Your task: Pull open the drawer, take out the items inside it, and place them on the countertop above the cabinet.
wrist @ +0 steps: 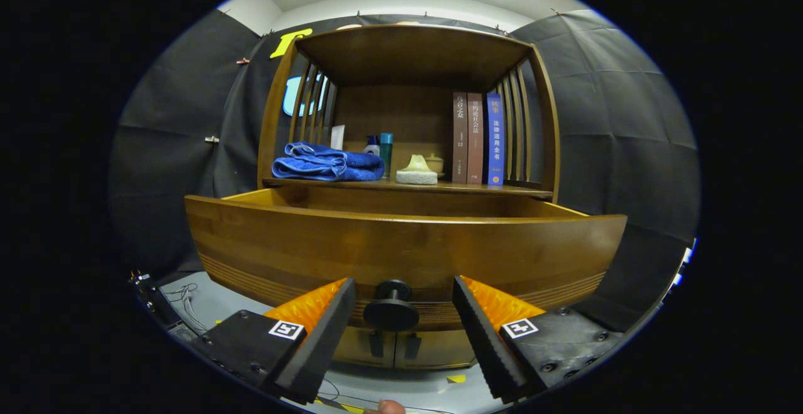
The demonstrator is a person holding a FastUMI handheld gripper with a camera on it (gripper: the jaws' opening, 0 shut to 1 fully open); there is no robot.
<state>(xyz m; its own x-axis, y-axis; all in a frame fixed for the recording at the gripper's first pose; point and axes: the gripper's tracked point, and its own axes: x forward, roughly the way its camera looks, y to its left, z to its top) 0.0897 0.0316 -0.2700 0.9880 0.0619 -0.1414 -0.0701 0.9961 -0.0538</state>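
The hand-held gripper point(403, 313) stands open, its fingers either side of the round black drawer knob point(391, 306) without touching it. The curved-front brown wooden drawer point(401, 248) is already pulled out below the bench point(408, 186); its contents are hidden behind the front. Best to back off the knob, rise over the front edge, and look in before reaching.

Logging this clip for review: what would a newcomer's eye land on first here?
The pulled-out wooden drawer spans the middle, its dark round knob sitting between the fingers of the open gripper, neither touching it. Above the drawer, on the countertop, lie a folded blue towel, a pale sponge-like block and three upright books.
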